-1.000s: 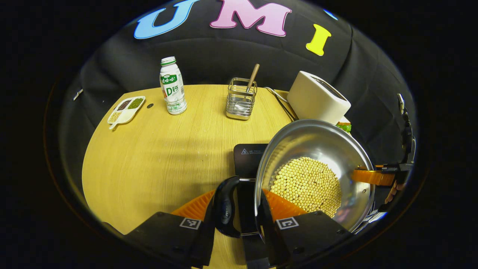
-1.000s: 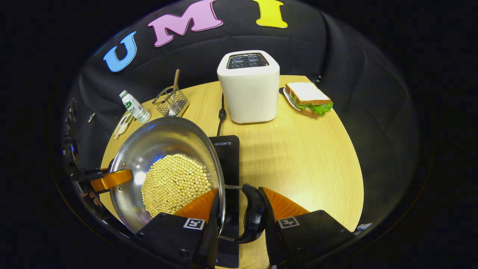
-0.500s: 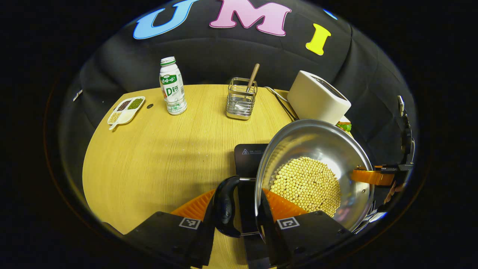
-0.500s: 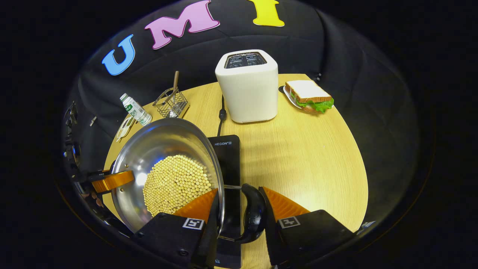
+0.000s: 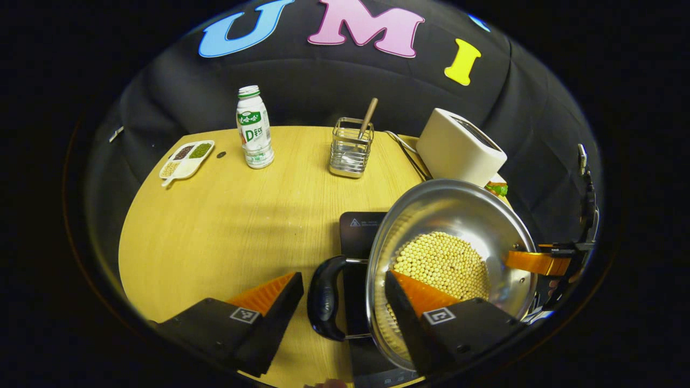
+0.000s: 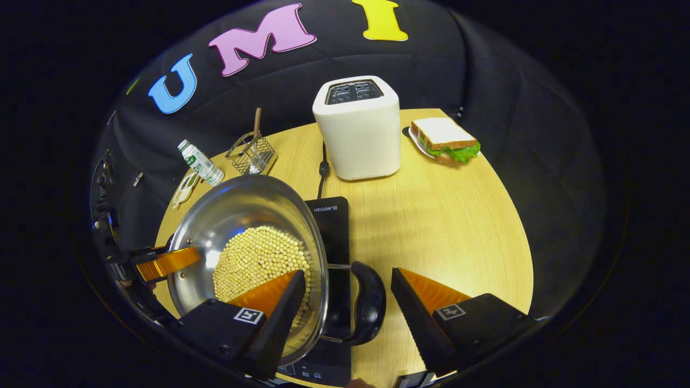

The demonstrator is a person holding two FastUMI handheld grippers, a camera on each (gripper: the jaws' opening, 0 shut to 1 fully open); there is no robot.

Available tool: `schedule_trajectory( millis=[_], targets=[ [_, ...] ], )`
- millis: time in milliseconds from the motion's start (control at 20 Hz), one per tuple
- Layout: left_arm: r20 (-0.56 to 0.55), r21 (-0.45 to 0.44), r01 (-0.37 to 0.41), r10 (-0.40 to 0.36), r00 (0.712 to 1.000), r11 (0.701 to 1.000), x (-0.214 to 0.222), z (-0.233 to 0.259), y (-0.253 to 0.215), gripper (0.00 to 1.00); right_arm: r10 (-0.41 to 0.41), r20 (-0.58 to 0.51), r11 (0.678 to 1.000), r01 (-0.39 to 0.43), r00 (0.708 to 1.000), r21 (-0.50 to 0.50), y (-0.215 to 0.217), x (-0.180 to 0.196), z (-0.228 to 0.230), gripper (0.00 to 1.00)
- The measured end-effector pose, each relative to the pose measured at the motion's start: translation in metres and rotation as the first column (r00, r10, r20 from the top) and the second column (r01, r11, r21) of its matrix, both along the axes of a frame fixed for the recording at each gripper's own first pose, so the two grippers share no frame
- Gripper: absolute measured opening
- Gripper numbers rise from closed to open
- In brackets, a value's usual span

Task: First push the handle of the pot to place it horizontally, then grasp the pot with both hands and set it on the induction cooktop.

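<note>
A steel pot (image 5: 458,210) filled with pale beans rests on the black induction cooktop (image 5: 358,229). My left gripper (image 5: 343,276) stands open astride the pot's black side handle (image 5: 323,302), one finger over the beans, the other outside, neither touching it. In the right gripper view the pot (image 6: 242,210) sits on the cooktop (image 6: 330,215), and my right gripper (image 6: 347,274) is open around the opposite black handle (image 6: 371,304). Each view also shows the other gripper at the pot's far rim: the right gripper (image 5: 539,262) and the left gripper (image 6: 164,262).
On the round wooden table (image 5: 215,226) stand a drink bottle (image 5: 254,129), a wire utensil holder (image 5: 350,148), a small divided dish (image 5: 186,159) and a white toaster (image 6: 358,129) with its cord. A sandwich on a plate (image 6: 444,141) lies at the back right.
Both grippers have opened and let go of the pot's side handles. The pot has settled a little lower onto the cooktop.
</note>
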State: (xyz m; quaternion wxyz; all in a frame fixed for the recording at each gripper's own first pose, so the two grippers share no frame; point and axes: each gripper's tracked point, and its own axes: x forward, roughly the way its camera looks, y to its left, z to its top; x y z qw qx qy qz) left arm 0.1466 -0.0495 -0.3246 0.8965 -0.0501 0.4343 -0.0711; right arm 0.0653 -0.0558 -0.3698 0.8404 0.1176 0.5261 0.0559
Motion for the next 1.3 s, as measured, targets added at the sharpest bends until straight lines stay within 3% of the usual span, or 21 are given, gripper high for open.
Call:
schedule_trajectory(
  millis=[300,550,750,900,1300],
  targets=[
    [0.068,-0.021,-0.007,0.009,0.998,1.0,-0.01,0.027,-0.002,0.96,-0.075,0.108,0.997,0.076,0.991,-0.004,-0.01,0.007,0.036,0.99],
    [0.216,-0.013,-0.001,0.004,0.976,1.0,-0.021,0.081,0.002,0.95,-0.112,0.287,0.991,0.13,0.951,-0.043,-0.02,0.007,0.099,0.99],
    [0.343,-0.067,-0.002,0.025,0.939,0.998,-0.042,0.135,0.0,0.95,-0.096,0.434,0.984,0.152,0.896,-0.096,-0.019,0.0,0.159,0.99],
    [0.443,-0.051,0.001,0.022,0.896,0.999,-0.058,0.176,0.008,0.95,-0.085,0.529,0.983,0.157,0.844,-0.092,-0.008,-0.008,0.207,0.98],
    [0.599,-0.062,-0.01,0.045,0.799,0.998,-0.104,0.256,0.029,0.95,-0.029,0.692,0.983,0.148,0.721,-0.113,0.033,-0.034,0.291,0.98]
  ],
)
